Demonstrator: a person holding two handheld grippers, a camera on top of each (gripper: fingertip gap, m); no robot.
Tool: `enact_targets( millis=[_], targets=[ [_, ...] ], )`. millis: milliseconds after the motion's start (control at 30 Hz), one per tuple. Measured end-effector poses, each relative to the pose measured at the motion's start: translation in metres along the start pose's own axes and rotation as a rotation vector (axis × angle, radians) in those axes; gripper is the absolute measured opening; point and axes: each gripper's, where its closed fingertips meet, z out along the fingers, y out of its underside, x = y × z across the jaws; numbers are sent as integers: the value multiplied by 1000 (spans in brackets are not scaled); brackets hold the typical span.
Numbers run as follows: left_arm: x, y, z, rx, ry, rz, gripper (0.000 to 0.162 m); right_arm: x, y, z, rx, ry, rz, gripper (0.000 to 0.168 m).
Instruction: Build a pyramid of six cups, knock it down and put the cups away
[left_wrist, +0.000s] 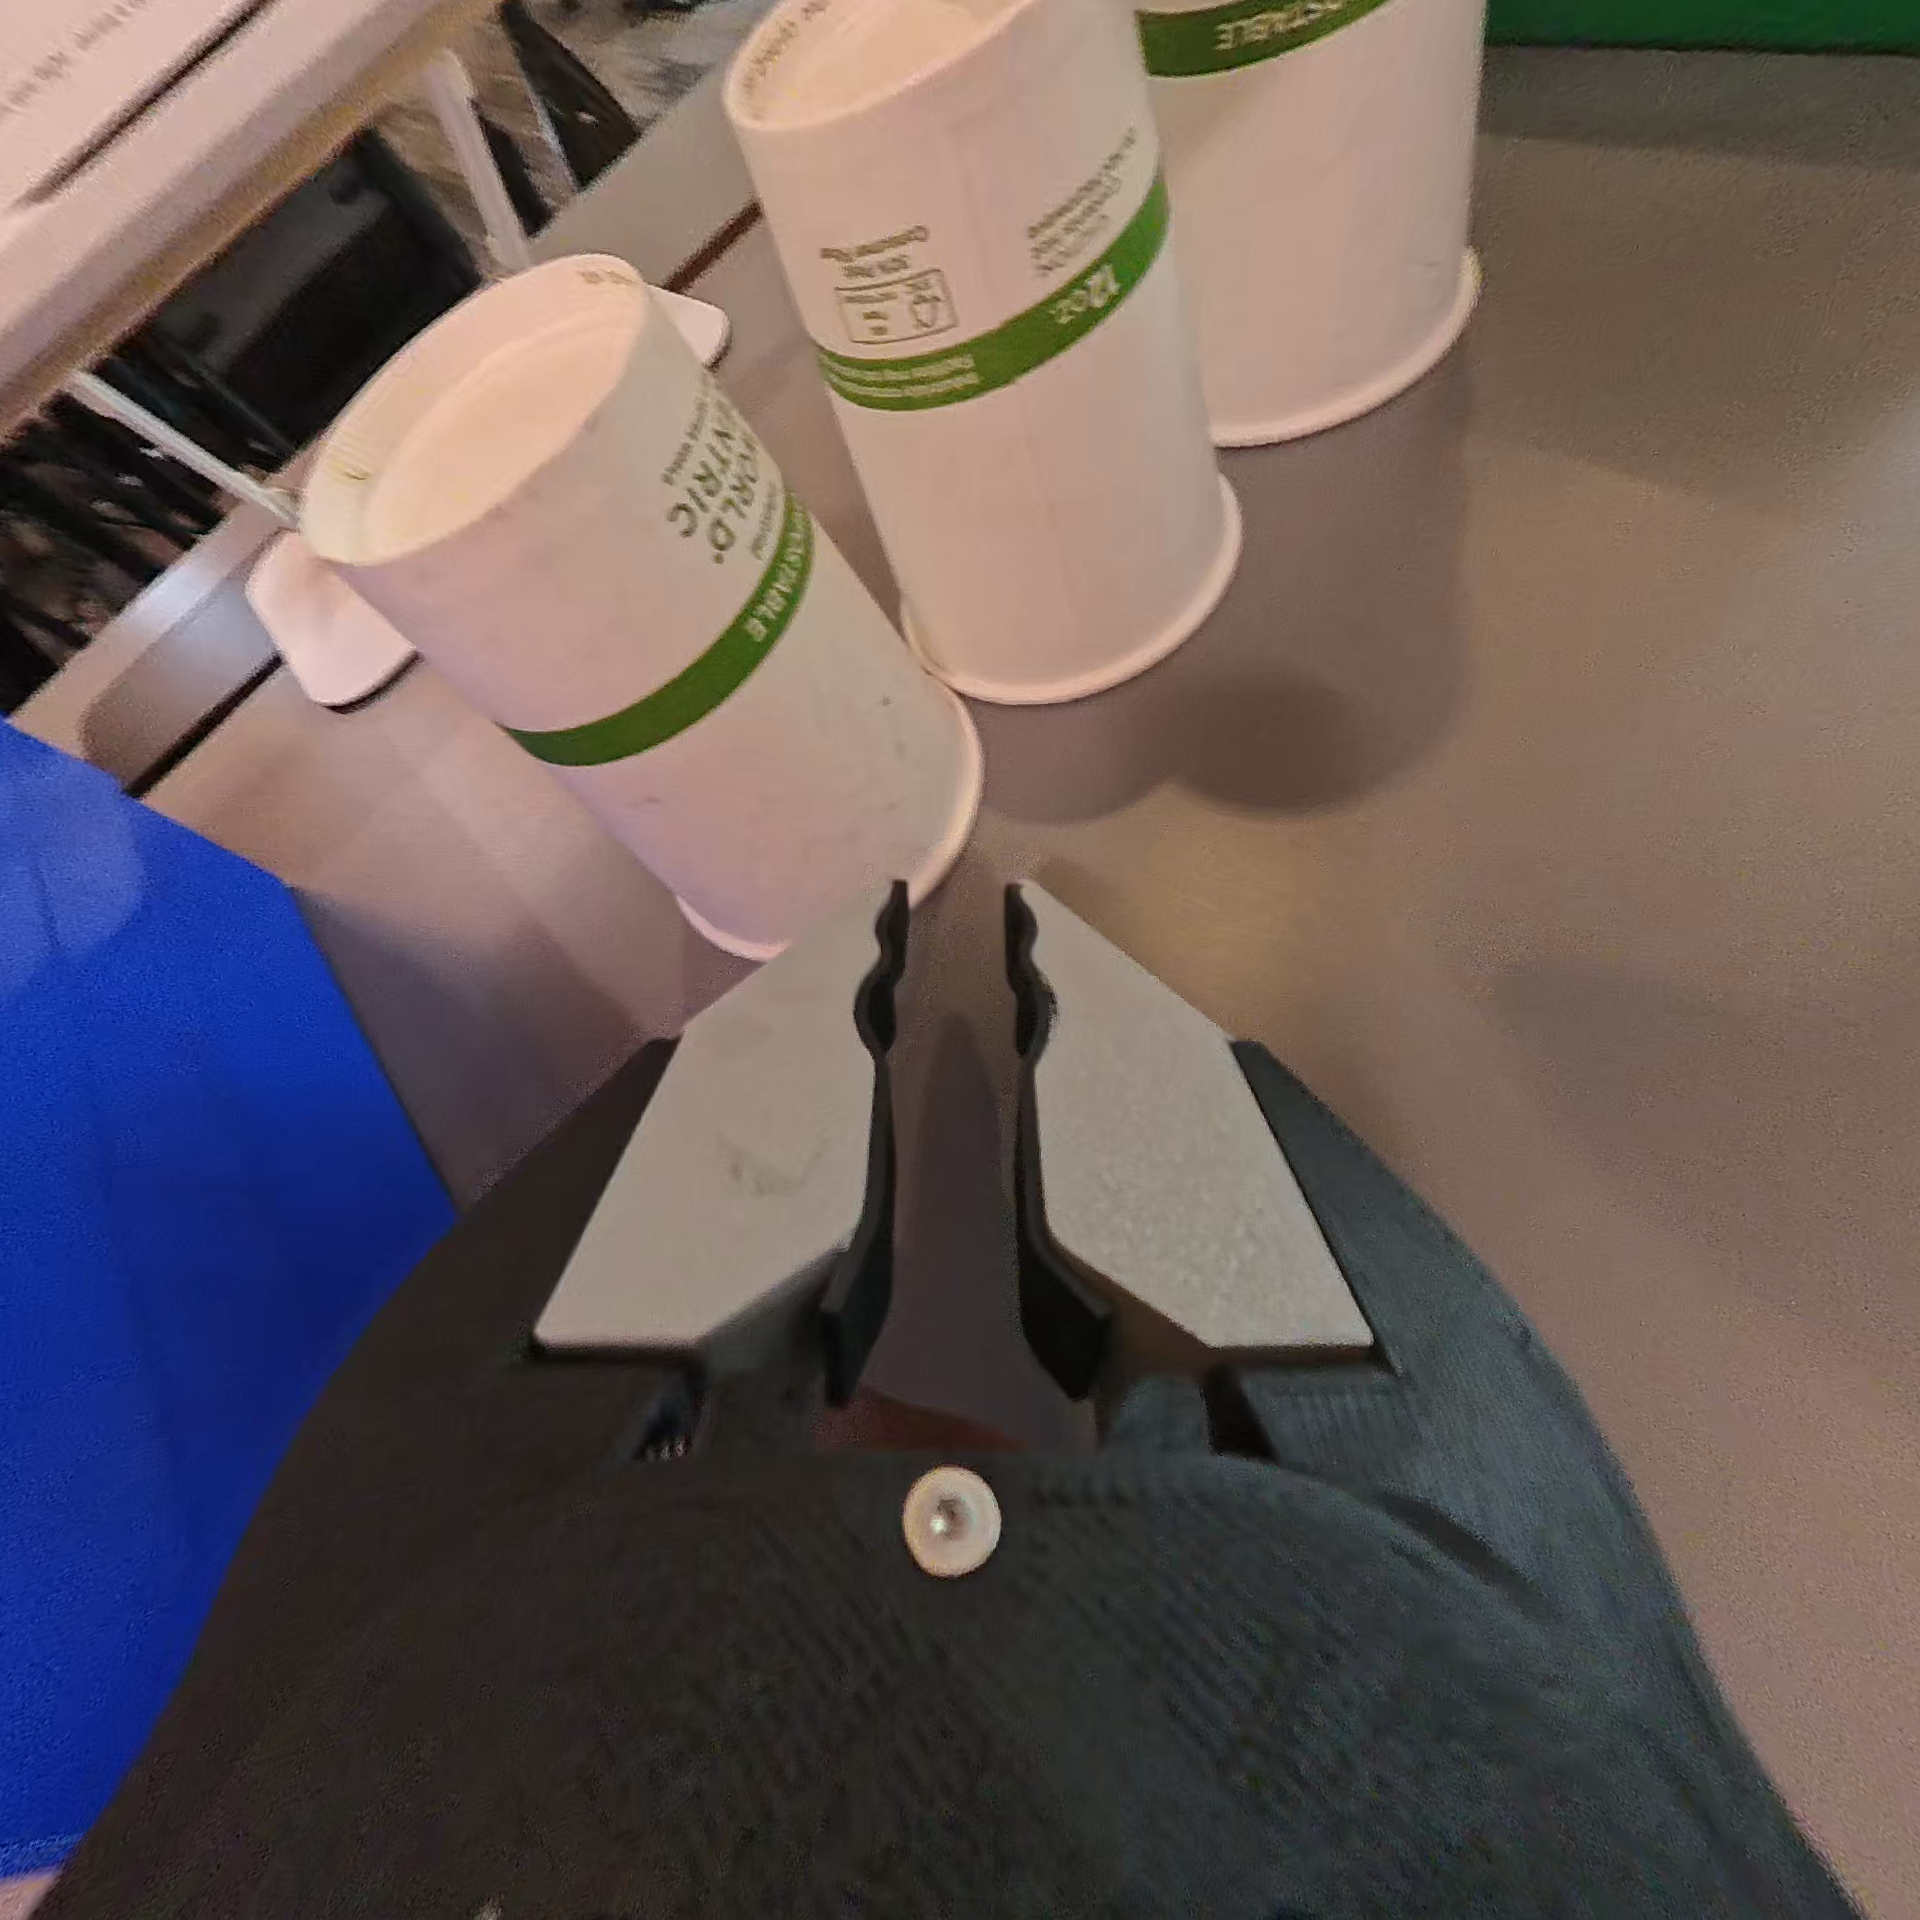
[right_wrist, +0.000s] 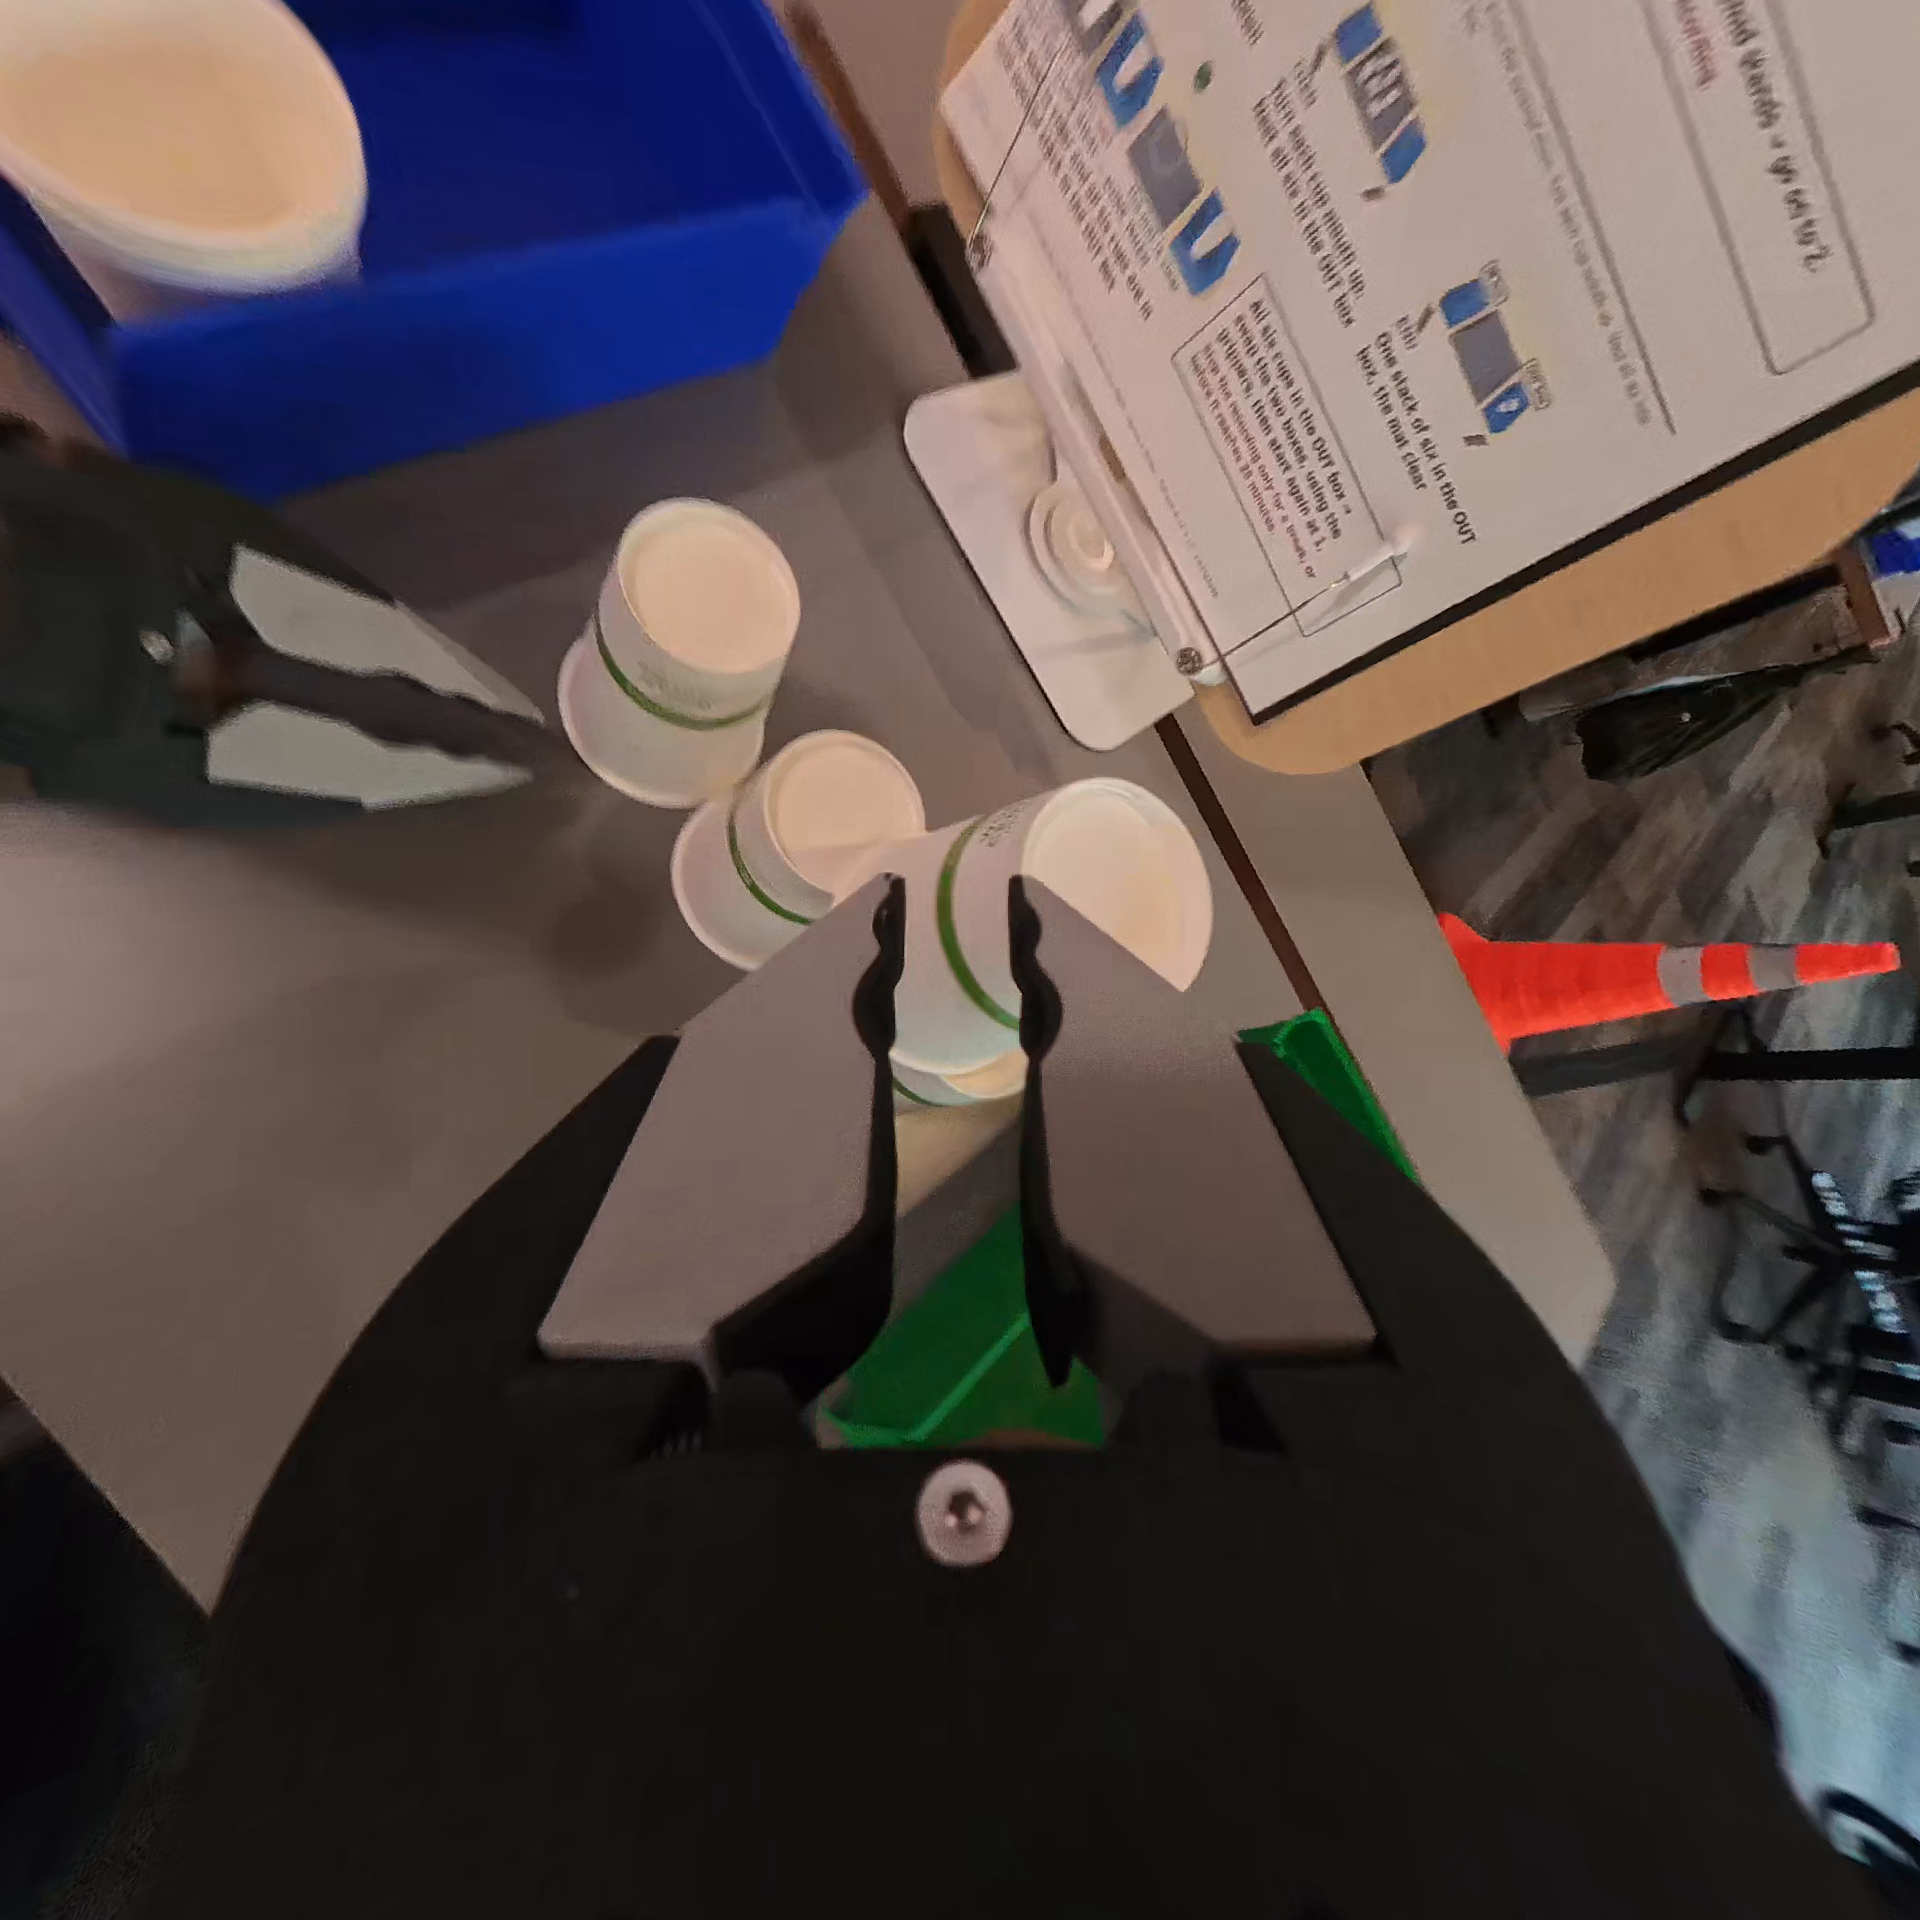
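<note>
White paper cups with green band, three seen upside down in row on grey table (left_wrist: 1558, 727): near cup (left_wrist: 665, 613), middle cup (left_wrist: 997, 395), far cup (left_wrist: 1340, 218). Left gripper (left_wrist: 956, 904) held just short of near cup's rim, jaws slightly parted, nothing gripped. Fourth cup (right_wrist: 1049, 914) seen raised above far end of row, between narrowly parted jaws of right gripper (right_wrist: 951, 899); grip contact cannot be told. Blue bin (right_wrist: 499, 239) beyond row, another cup (right_wrist: 177, 145) inside. Green bin (right_wrist: 966, 1340) below right gripper.
</note>
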Motion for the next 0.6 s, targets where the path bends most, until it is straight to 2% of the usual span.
enact_targets(
  millis=[100, 233, 300, 400, 500, 600],
  targets=[
    [18, -2, -12, -3, 130, -39, 23, -32, 7, -6, 200, -37, 146, 19],
    [17, -24, -55, 57, 175, -12, 26, -87, 61, 22, 269, -107, 140, 17],
    [-3, -34, -82, 100, 100, 23, 21, -105, 95, 44, 241, -113, 128, 7],
    [-54, -37, -124, 145, -83, 6, 19, -121, 141, 71, 152, -142, 194, 14],
    [-92, -18, -149, 143, -174, -69, 20, -138, 161, 86, 172, -205, 275, 18],
    [-121, 10, -152, 71, -270, -98, 25, -140, 169, 90, 193, -243, 360, 22]
  ],
)
